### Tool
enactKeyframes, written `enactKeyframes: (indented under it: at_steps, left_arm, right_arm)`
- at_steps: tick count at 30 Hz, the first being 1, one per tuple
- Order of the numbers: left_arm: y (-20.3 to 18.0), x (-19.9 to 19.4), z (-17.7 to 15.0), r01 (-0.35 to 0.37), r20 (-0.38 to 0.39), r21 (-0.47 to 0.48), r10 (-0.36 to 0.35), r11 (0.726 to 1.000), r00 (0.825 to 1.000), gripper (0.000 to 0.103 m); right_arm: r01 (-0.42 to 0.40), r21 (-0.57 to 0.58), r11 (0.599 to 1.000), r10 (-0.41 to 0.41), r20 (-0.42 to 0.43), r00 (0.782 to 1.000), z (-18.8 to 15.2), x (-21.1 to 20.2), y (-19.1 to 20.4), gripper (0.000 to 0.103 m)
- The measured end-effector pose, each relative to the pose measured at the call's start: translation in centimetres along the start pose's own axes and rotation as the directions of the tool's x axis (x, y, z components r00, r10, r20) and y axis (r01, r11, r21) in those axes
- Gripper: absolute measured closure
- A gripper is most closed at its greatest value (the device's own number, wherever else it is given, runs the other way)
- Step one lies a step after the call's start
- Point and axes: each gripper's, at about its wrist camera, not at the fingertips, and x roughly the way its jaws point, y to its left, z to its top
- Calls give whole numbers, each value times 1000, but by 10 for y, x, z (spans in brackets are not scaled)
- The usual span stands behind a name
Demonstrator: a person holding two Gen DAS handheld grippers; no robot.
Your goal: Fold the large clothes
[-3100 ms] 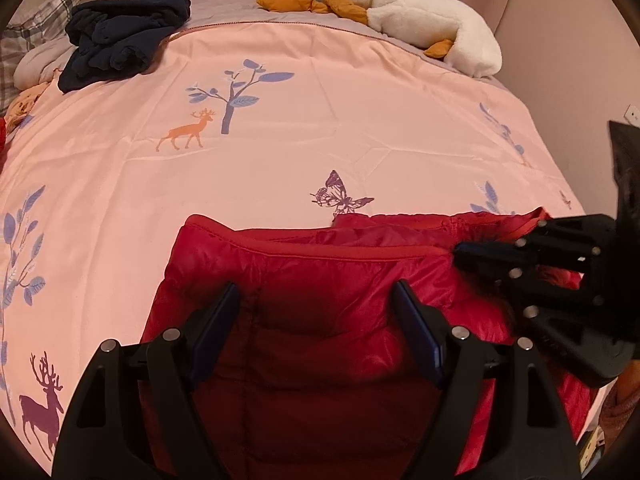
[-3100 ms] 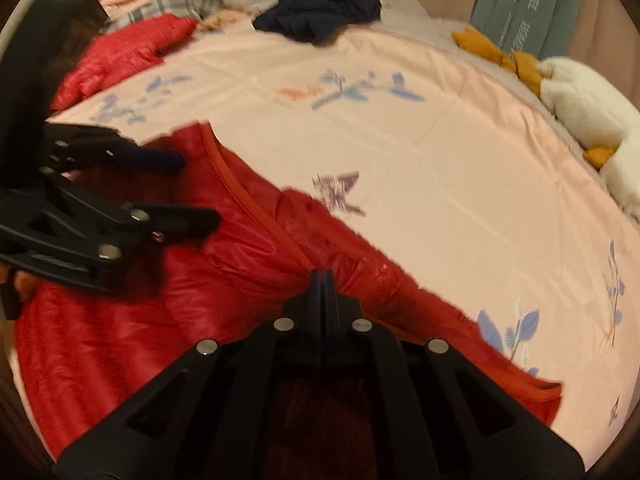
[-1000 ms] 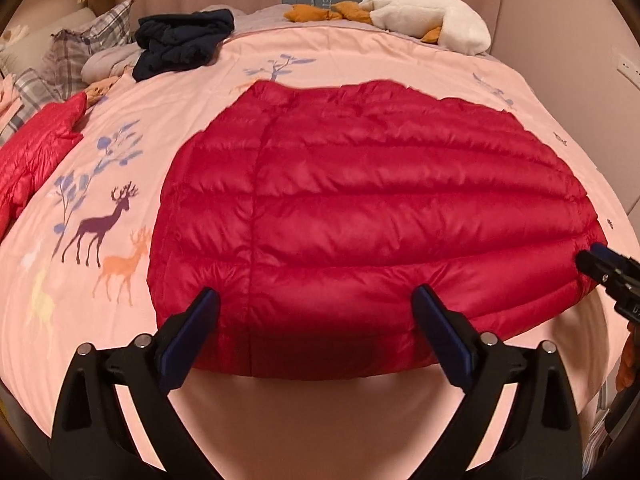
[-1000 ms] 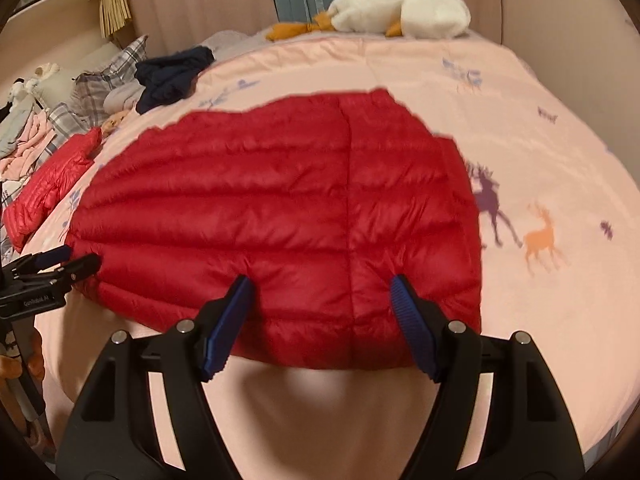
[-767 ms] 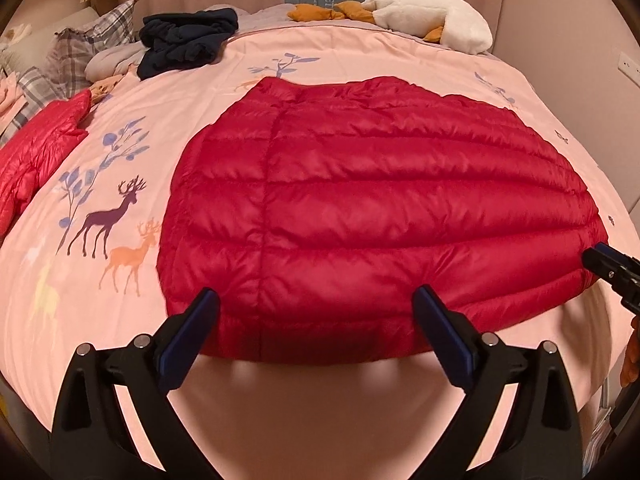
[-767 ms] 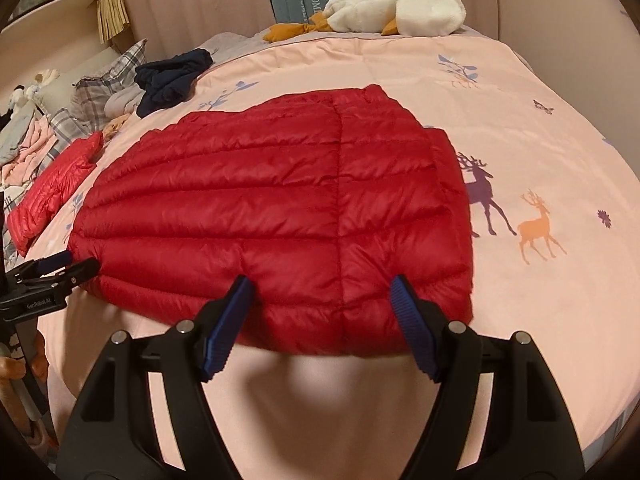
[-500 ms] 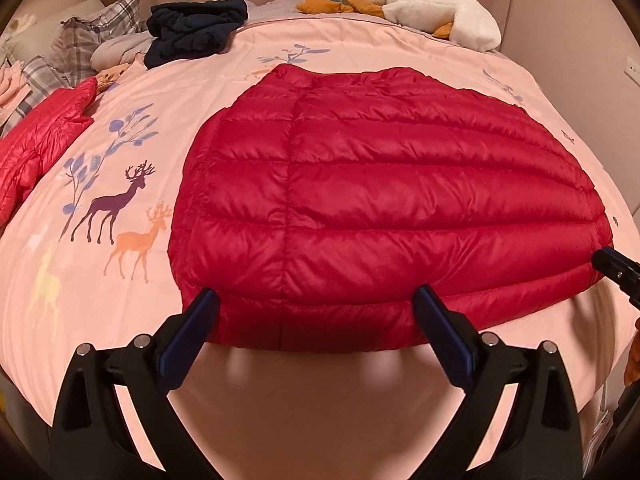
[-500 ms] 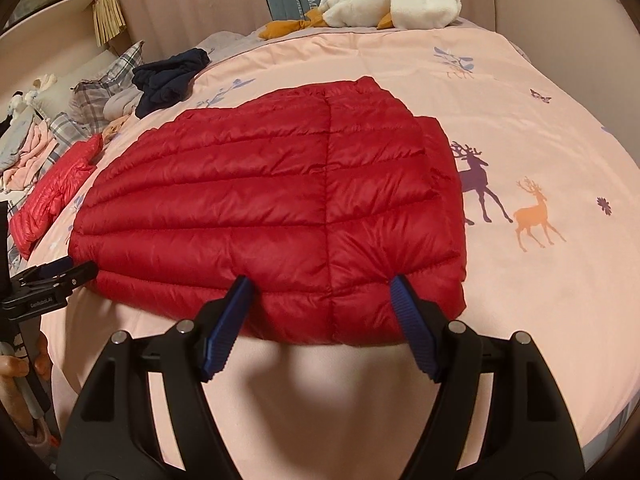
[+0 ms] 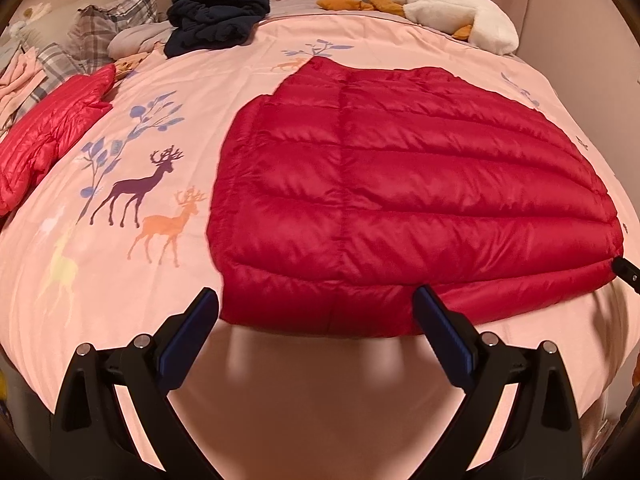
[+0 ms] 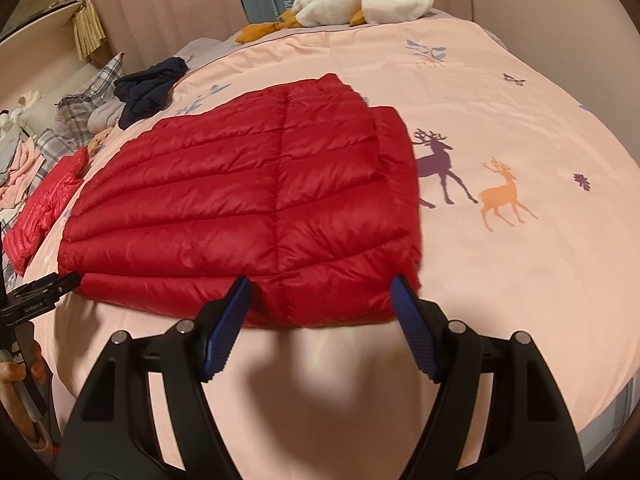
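A red quilted down jacket [image 9: 400,184] lies spread flat, back side up, on the pink printed bedspread [image 9: 120,128]; it also fills the middle of the right wrist view [image 10: 248,208]. My left gripper [image 9: 316,312] hangs open just above the jacket's near hem, nothing between its blue pads [image 9: 188,336]. My right gripper [image 10: 320,300] is open too, over the hem at the jacket's right corner, holding nothing. Each gripper's tip shows at the edge of the other's view: the right one [image 9: 626,274] and the left one [image 10: 44,288].
A second red jacket [image 9: 48,128] lies at the bed's left edge, by plaid pillows [image 9: 116,12]. A dark blue garment [image 9: 216,20] and a white plush goose [image 9: 460,16] sit at the far side. A person's hand [image 10: 20,372] shows at lower left.
Three seconds ago the jacket was bunched and the right gripper was shut on it; now it lies flat and released. Over the last second both grippers drew back slightly from the hem.
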Motion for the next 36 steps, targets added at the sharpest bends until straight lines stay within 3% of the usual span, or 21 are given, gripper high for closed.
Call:
enactKeyframes:
  at_steps: [8, 13, 14, 20, 23, 26, 32, 36]
  left_arm:
    - [16, -24, 8, -44, 31, -45, 45, 998, 998, 5]
    - [2, -74, 31, -42, 131, -21, 44, 999, 990, 3]
    - [-3, -89, 38, -31, 160, -11, 32, 999, 987, 1]
    - [-29, -150, 69, -9, 264, 29, 1, 1000, 965, 1]
    - [-42, -181, 80, -38, 319, 48, 21, 998, 947, 1]
    - [-52, -208, 87, 10, 359, 67, -34, 998, 933, 1]
    - [-70, -215, 79, -26, 347, 71, 0, 997, 938, 1]
    - [-77, -190, 60, -33, 295, 66, 12, 997, 955, 1]
  right_arm:
    - [107, 53, 993, -108, 31, 994, 5, -23, -16, 28]
    - [63, 4, 998, -63, 137, 989, 25, -68, 14, 6]
    - [58, -5, 998, -56, 166, 985, 31, -80, 24, 2]
    - [25, -27, 999, -18, 218, 976, 61, -122, 59, 2]
    - [31, -38, 999, -21, 255, 967, 73, -146, 75, 2]
    - [30, -45, 999, -17, 267, 964, 83, -166, 86, 2]
    - [38, -56, 998, -21, 273, 962, 74, -183, 99, 2]
    - [-10, -24, 1000, 14, 171, 985, 55, -160, 96, 2]
